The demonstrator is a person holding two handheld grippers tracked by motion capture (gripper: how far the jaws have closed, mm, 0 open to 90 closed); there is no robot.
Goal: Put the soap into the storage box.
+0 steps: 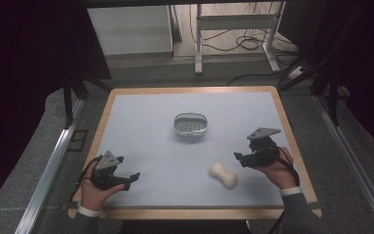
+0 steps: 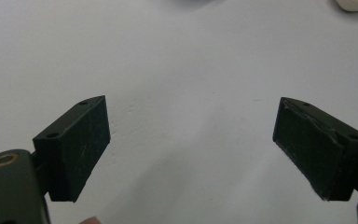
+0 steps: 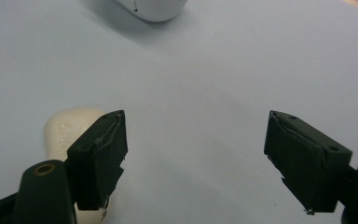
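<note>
Pale blue mat point(image 1: 141, 126) on wood table, soap dish point(image 1: 191, 124) centre frame, soap bar point(image 1: 223, 175) lower right, I held left gripper point(image 1: 129, 179) & right gripper point(image 1: 240, 157) both wide, nothing gripped.

I'm seeing a cream bar of soap point(image 1: 223, 175), waisted in the middle, lying flat and slanting at lower right of centre. An oval grey soap dish point(image 1: 191, 124) with a slotted floor is sitting upright at mid-frame, empty, well apart from the bar.
</note>
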